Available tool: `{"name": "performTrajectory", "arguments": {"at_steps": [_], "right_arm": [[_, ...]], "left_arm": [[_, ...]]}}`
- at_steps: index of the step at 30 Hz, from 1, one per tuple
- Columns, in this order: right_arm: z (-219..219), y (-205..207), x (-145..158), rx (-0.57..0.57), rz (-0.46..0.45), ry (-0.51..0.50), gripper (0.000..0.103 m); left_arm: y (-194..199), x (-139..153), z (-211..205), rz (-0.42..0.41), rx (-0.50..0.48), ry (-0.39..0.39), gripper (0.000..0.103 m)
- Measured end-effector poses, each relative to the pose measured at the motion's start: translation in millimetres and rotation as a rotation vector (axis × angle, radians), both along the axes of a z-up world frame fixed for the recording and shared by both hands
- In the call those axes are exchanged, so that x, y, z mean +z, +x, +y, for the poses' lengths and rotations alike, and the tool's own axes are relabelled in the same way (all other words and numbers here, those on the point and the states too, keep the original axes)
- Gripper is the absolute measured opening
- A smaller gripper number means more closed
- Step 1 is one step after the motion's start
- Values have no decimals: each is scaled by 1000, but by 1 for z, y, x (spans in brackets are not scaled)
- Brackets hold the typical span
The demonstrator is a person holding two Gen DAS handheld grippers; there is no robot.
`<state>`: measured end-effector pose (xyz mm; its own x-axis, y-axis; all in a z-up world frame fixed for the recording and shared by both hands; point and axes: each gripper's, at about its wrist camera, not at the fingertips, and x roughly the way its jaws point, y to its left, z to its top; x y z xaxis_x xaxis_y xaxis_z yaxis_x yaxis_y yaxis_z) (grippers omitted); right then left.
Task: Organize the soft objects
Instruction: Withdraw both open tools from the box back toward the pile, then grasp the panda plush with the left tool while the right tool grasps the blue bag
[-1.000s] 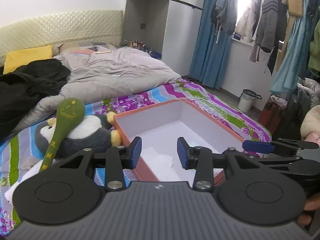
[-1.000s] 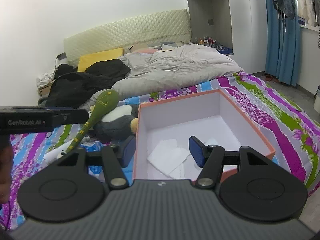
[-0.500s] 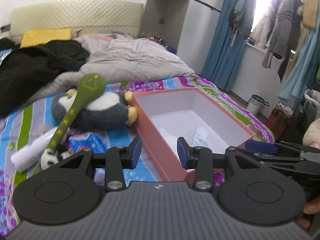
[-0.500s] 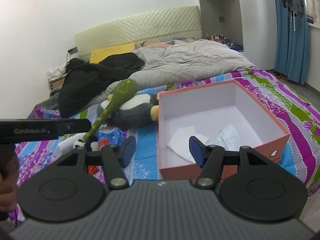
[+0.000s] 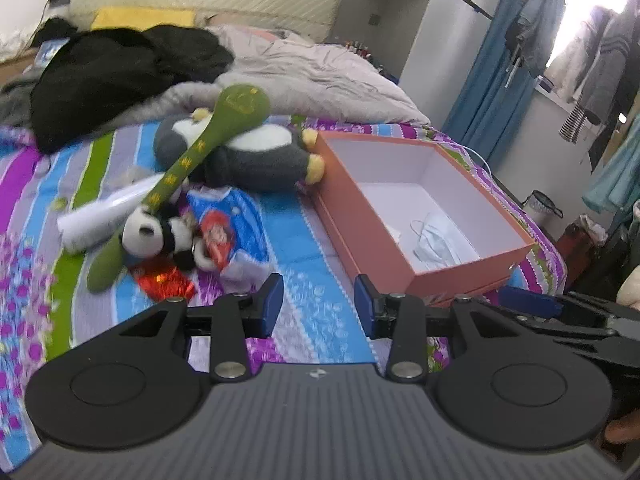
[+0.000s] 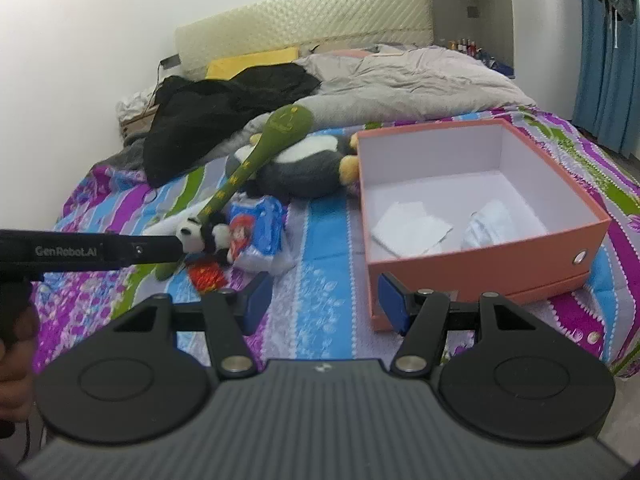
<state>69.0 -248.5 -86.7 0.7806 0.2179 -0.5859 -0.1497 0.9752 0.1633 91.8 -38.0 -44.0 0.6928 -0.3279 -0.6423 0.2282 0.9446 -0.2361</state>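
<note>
- Bedroom scene: I see a bed (image 6: 328,304) with a striped, flowered cover, a grey duvet (image 6: 400,84) bunched toward the padded headboard, and a black garment (image 6: 216,116) heaped beside it.
- An orange box (image 6: 480,276) with a white inside sits open on the cover, at the right in both views; a white sheet (image 6: 412,228) and a crumpled pale face mask (image 5: 436,240) lie on its floor.
- Just left of the box a grey-and-white penguin plush (image 5: 256,156) lies on its side, its yellow foot close to the box wall.
- A long green plush spoon (image 5: 208,144) leans across the penguin, its bowl up toward the duvet.
- At the spoon's lower end I see a small panda plush (image 5: 156,232), touching a blue printed packet (image 5: 228,220); a shiny red wrapper (image 5: 164,280) and a white roll (image 5: 104,212) lie close by.
- My left claw (image 5: 318,306) stands released, nothing between its blue pads, over bare cover between the toys and the box.
- My right claw (image 6: 320,300) is also released and empty, its right finger in front of the box's near corner.
</note>
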Motion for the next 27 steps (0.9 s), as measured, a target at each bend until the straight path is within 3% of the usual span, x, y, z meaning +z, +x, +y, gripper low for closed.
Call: {"name": "performTrajectory", "arguments": {"at_steps": [11, 27], "right_arm": [[22, 6, -15, 42, 48, -8, 61], [54, 63, -48, 100, 105, -12, 61]], "left_arm": [[-19, -25, 26, 56, 88, -27, 45], [22, -58, 70, 95, 196, 0, 48]]}}
